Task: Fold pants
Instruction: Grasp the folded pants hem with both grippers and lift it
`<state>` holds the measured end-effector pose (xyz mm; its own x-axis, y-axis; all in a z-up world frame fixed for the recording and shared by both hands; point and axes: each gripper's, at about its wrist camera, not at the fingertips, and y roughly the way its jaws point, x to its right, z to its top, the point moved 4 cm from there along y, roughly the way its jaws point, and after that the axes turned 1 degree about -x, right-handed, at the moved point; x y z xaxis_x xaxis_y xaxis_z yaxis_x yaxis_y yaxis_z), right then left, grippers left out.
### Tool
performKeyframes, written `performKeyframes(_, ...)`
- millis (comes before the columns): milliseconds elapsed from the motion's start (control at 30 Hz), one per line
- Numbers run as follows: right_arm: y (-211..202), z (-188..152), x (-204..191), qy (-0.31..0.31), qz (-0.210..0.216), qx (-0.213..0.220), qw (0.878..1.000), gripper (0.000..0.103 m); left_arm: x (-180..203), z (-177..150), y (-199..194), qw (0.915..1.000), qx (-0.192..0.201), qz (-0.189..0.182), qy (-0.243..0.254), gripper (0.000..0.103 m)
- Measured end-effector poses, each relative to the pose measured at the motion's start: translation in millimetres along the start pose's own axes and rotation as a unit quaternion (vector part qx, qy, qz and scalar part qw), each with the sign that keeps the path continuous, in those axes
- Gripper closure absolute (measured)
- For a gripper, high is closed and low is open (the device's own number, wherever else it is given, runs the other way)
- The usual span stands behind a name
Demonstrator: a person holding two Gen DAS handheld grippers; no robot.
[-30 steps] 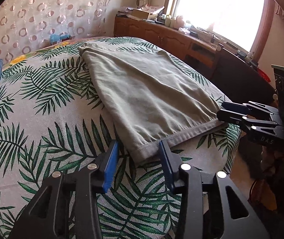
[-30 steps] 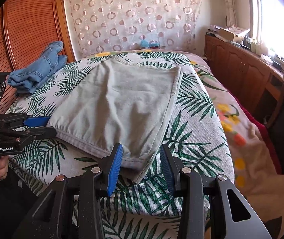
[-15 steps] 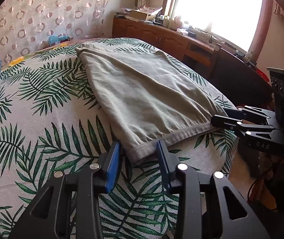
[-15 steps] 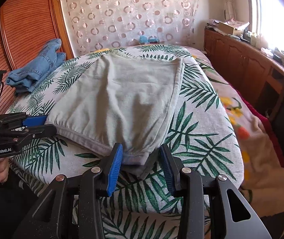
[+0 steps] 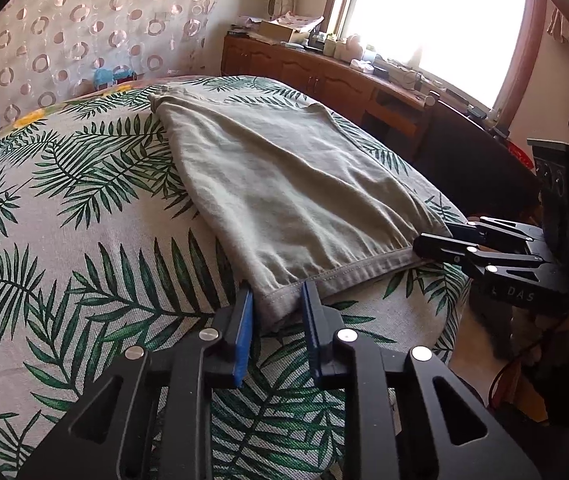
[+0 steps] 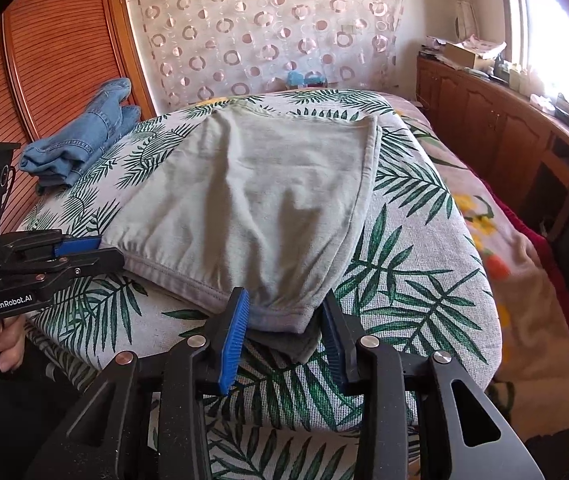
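Note:
Grey-green pants (image 5: 284,188) lie folded flat on the leaf-print bed cover, waistband edge toward me; they also show in the right wrist view (image 6: 260,200). My left gripper (image 5: 277,312) is open, its blue pads on either side of the near left corner of the waistband. My right gripper (image 6: 286,312) is open around the near right corner. Each gripper shows in the other's view, the right one (image 5: 440,240) and the left one (image 6: 84,250), both at the waistband edge.
Folded blue jeans (image 6: 80,148) lie at the bed's far left by a wooden headboard (image 6: 56,52). A wooden sideboard (image 5: 324,76) with clutter runs under the window on the right. A dark chair (image 5: 464,152) stands beside the bed.
Both grippers have moved forward onto the waistband corners; the jaws have narrowed a little around the cloth but remain open.

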<state>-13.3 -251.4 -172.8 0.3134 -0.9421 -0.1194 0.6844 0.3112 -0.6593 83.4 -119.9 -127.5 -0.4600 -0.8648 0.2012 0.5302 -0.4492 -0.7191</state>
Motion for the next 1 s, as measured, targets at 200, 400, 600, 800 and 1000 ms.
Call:
performKeyframes(200, 2, 0, -3, -0.002, 0.018, 0.0, 1.0, 0.083, 0, 0, 1, 1.0, -0.001, -0.001, 0.001, 0.079)
performKeyframes(400, -2, 2, -2, 0.008, 0.035, 0.019, 0.999, 0.095, 8, 14, -15, 0.9995, 0.025, 0.001, 0.021, 0.093)
performKeyframes(600, -26, 21, -5, -0.007, 0.038, 0.062, 0.997, 0.096, 7, 46, -47, 0.9973, 0.07, -0.003, 0.022, 0.093)
performKeyframes(800, -59, 53, -17, -0.028, 0.041, 0.115, 0.992, 0.096, 8, 86, -95, 0.9908, 0.131, 0.007, 0.033, 0.094)
performKeyframes(1000, -102, 87, -33, -0.058, 0.054, 0.174, 0.982, 0.096, 16, 115, -155, 0.9792, 0.194, 0.018, 0.054, 0.094)
